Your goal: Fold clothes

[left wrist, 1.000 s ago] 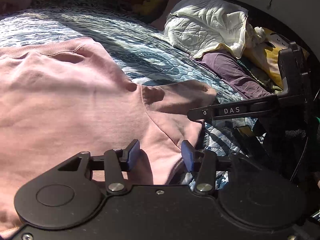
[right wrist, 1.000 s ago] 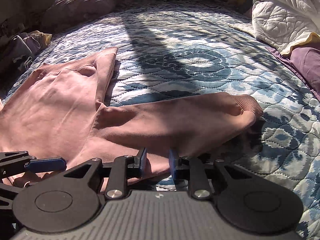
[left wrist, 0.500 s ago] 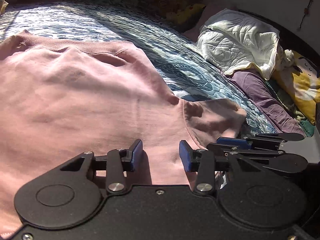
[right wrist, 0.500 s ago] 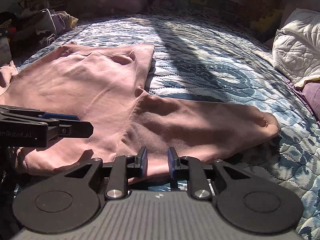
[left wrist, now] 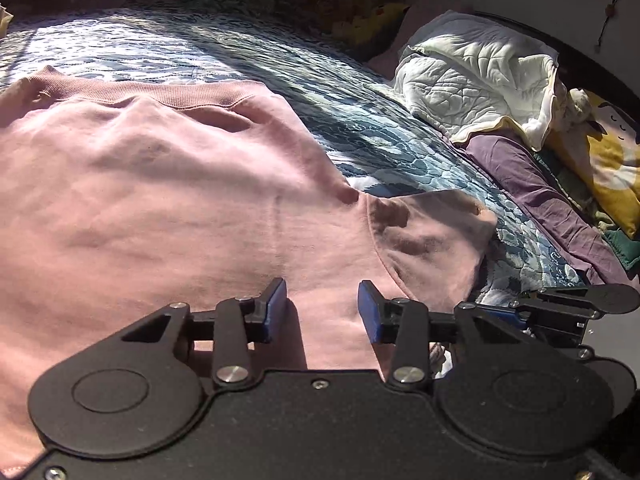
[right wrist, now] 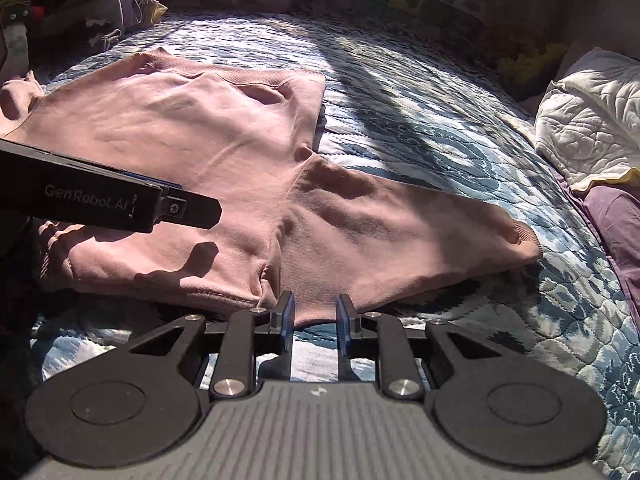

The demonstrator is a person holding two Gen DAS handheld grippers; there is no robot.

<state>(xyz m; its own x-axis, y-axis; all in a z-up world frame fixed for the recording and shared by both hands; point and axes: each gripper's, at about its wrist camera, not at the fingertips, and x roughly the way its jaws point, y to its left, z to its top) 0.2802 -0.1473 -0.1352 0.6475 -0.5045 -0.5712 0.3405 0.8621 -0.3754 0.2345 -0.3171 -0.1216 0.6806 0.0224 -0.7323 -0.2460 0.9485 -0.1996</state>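
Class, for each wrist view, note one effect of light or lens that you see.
Left wrist view: hard sun brightens the pink sweatshirt, and the bed quilt bows from fisheye. Right wrist view: the left gripper casts a sharp shadow on the sweatshirt.

The pink sweatshirt (left wrist: pixel 168 208) runs past the left wrist view's left edge, its far sleeve unseen

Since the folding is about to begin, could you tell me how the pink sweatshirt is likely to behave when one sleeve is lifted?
The pink sweatshirt is probably floppy: it lies creased on the quilt. Its sleeve would likely droop from a single pinch. The thick ribbed cuff suggests some weight, so it may drag rather than slide.
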